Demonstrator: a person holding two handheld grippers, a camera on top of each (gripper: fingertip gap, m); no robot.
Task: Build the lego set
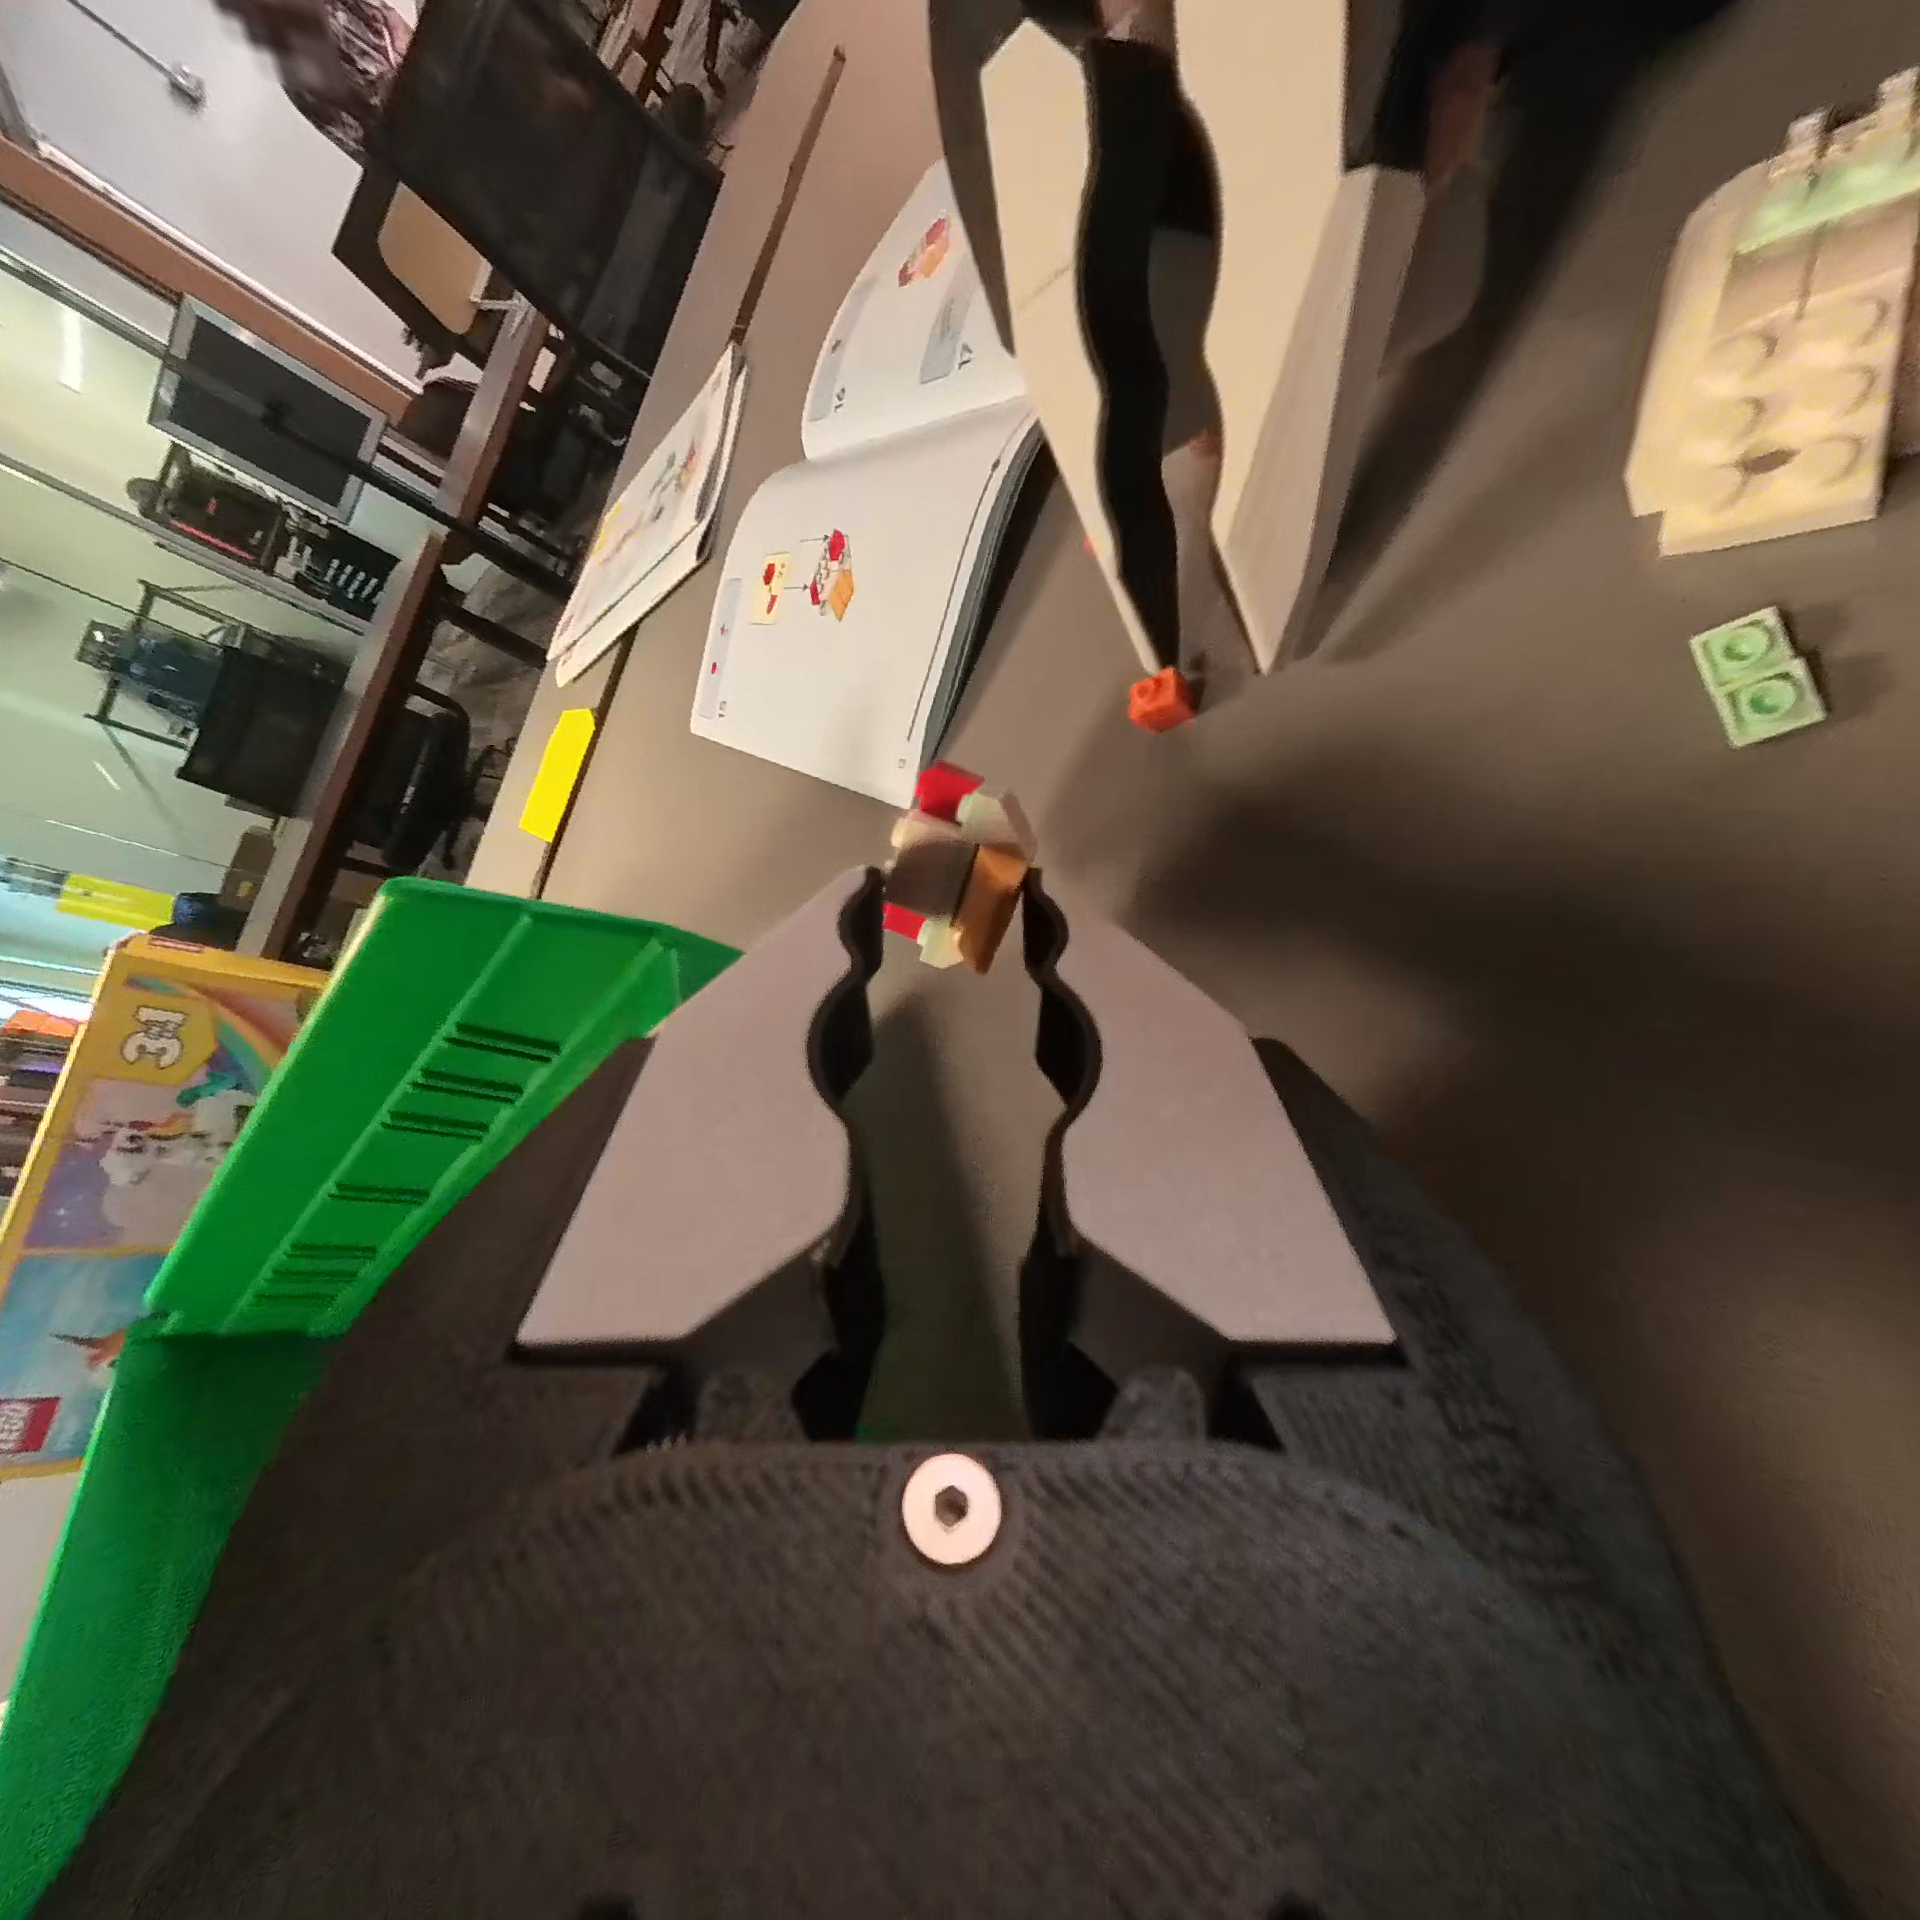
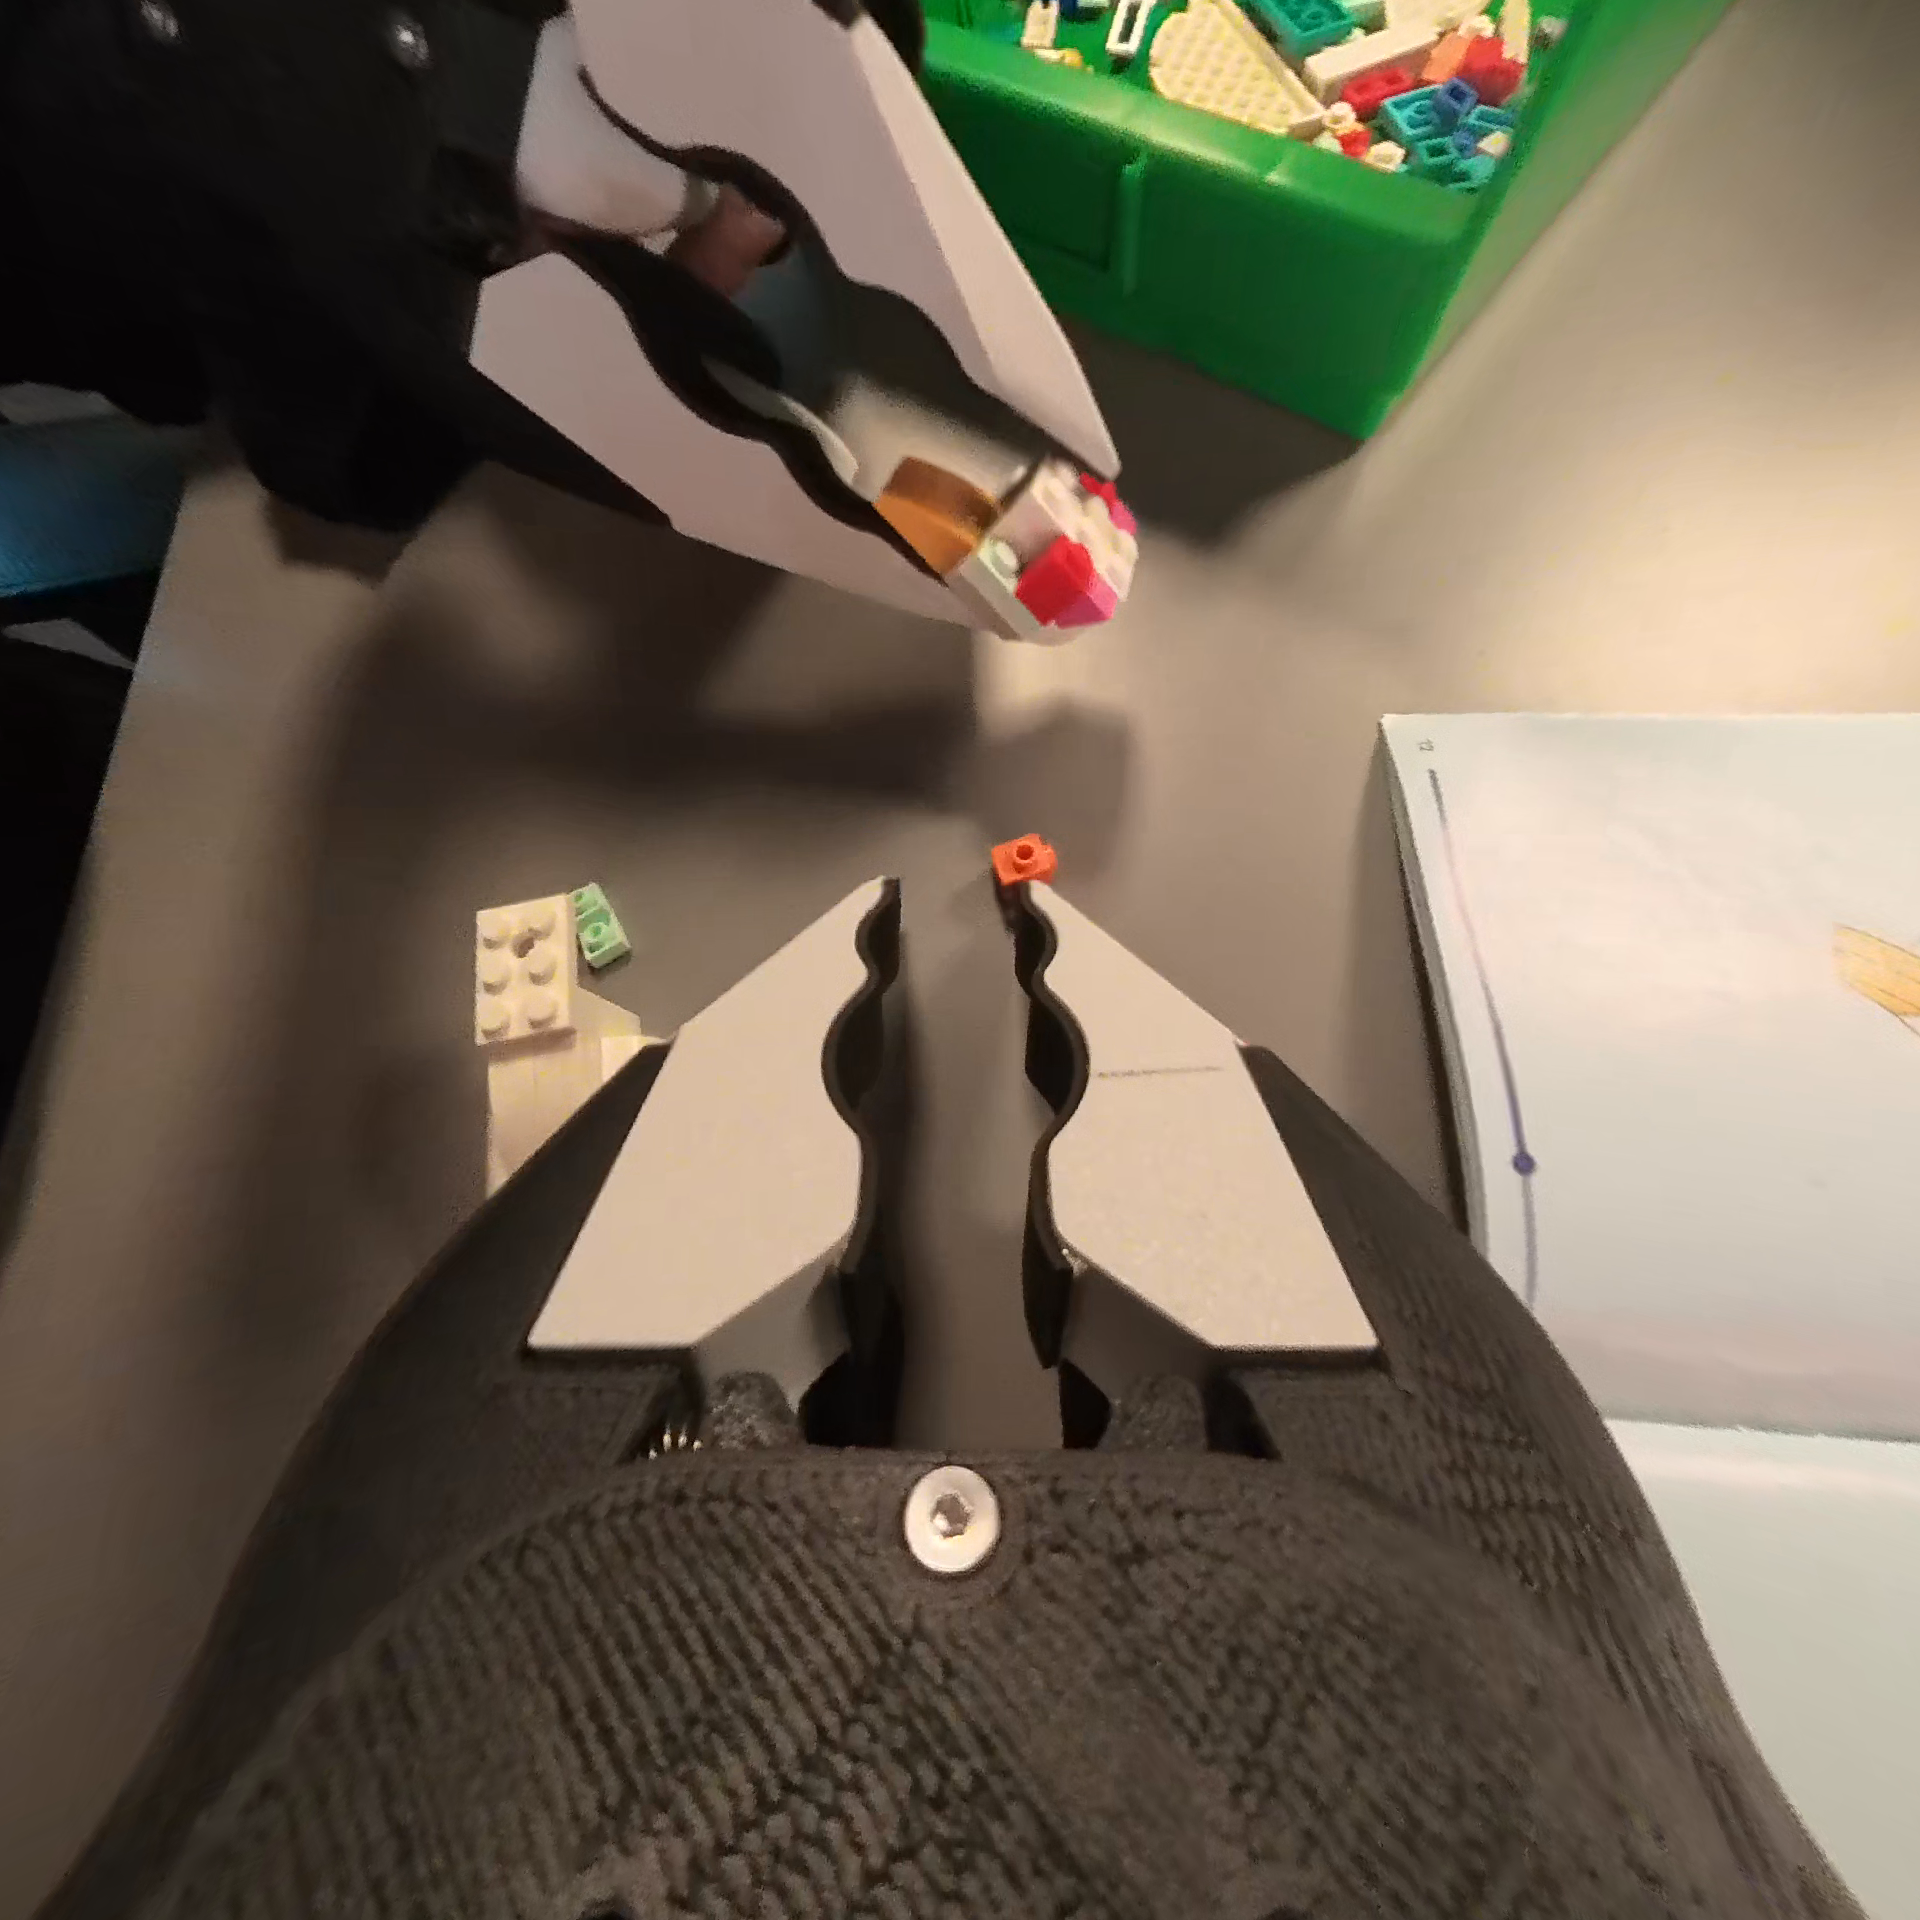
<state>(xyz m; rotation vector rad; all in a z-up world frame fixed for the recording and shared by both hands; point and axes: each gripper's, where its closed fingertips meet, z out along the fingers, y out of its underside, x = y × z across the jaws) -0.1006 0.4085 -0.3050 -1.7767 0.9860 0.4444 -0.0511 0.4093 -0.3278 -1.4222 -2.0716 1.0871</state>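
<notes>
My left gripper is shut on a small lego assembly of brown, tan, white and red bricks and holds it above the table. It shows again at the upper left of the right wrist view, the assembly sticking out of its tips. My right gripper is open and empty, low over the table. A small orange brick lies just past its right fingertip. In the left wrist view the right gripper points down at the orange brick.
A green bin of loose bricks stands behind; its wall is at my left. An open instruction booklet lies on the table. A white plate build and a small light-green plate lie nearby. A lego box stands beside the bin. The gap from one gripper's tips to the other's is roughly 6 cm. The right tips stand about 6 cm off the small light-green plate. Look for it in the left wrist view too.
</notes>
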